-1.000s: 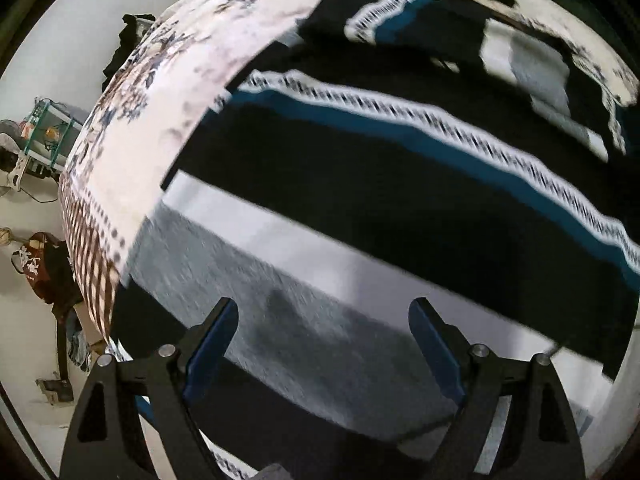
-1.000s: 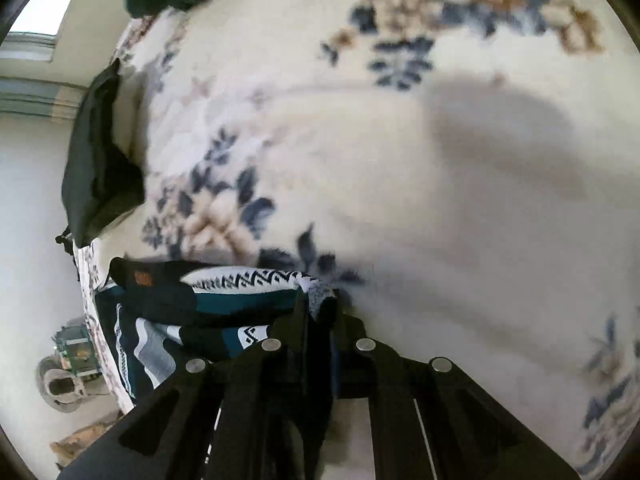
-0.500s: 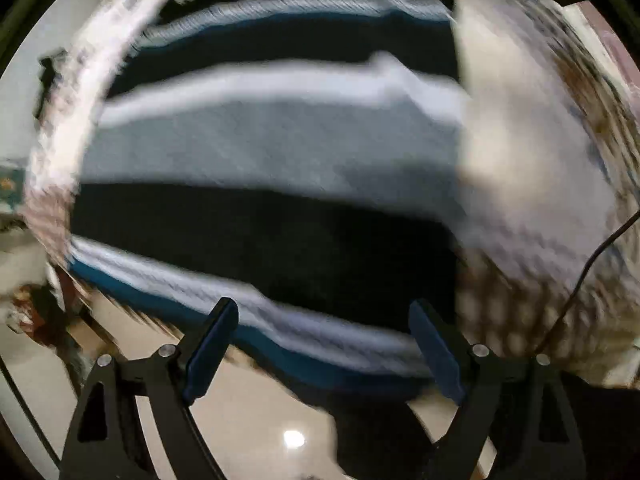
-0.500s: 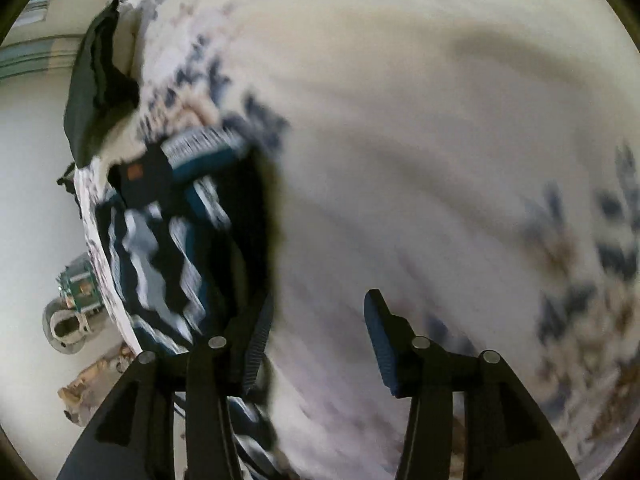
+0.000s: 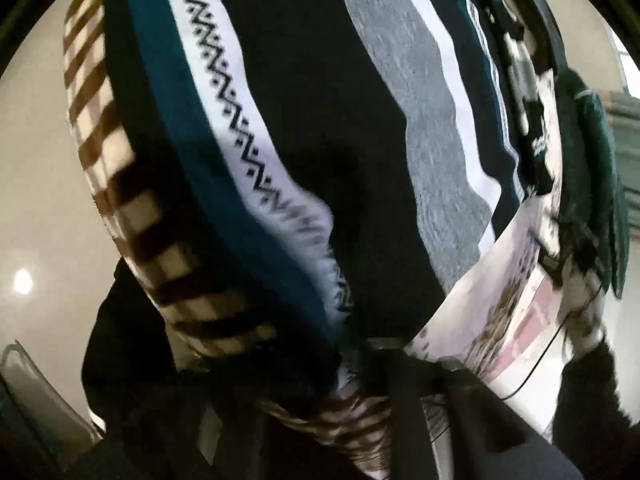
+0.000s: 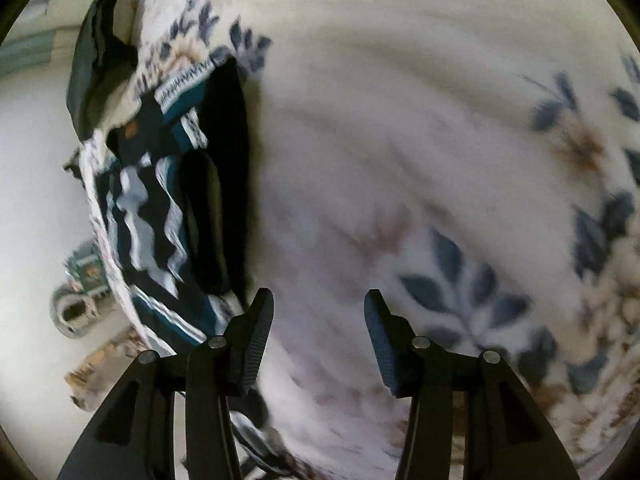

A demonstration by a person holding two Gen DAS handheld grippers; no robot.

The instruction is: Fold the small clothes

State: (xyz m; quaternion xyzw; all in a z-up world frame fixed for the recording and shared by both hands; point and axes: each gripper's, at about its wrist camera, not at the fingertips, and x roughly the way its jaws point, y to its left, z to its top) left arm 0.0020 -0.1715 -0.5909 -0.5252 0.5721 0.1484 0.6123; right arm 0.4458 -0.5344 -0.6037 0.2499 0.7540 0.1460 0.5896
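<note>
Under the striped garment (image 5: 304,128) the left hand-held gripper (image 5: 372,356) is closed, fingertips hidden; right hand-held gripper (image 6: 318,336) open, empty.

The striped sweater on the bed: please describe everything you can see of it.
The striped sweater looks like knit fabric, with broad black bands, a grey band, white stripes, teal stripes and a white band of black zigzag. It lies on the floral blanket, near the bed's edge. The left gripper is shut on its hem, where the cloth bunches into folds. In the right wrist view it looks partly folded, with a dark opening showing, maybe the neck. The right gripper is open beside it, over the blanket, not touching it.
</note>
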